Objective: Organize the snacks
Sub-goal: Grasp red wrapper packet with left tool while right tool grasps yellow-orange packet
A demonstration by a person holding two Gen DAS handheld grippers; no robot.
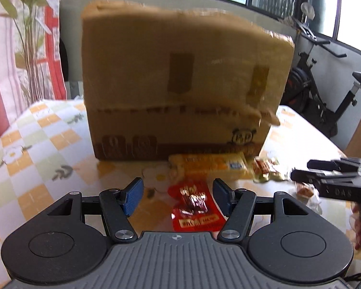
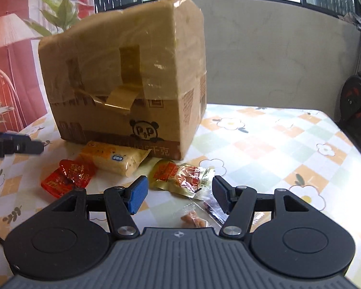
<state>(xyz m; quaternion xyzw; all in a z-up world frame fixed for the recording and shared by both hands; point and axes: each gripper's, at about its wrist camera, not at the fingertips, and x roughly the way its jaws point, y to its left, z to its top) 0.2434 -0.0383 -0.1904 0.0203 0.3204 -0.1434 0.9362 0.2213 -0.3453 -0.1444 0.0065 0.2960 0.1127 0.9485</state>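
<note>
A taped cardboard box (image 1: 183,82) (image 2: 125,84) stands on the table. In front of it lie a yellow biscuit pack (image 1: 208,166) (image 2: 114,157), a red snack packet (image 1: 195,204) (image 2: 67,177), a gold-and-red packet (image 2: 183,177) and a small clear-wrapped sweet (image 2: 192,219). My left gripper (image 1: 178,197) is open above the red packet, which shows between its blue pads. My right gripper (image 2: 179,196) is open over the gold packet and the clear sweet. Nothing is gripped. The right gripper's fingers (image 1: 325,168) enter the left wrist view from the right.
A flower-and-check tablecloth (image 2: 276,144) covers the table. An exercise bike (image 1: 320,89) stands beyond the table's right edge. A plant (image 1: 29,36) and a red-and-white curtain are at the back left. A wall panel and windows rise behind the box.
</note>
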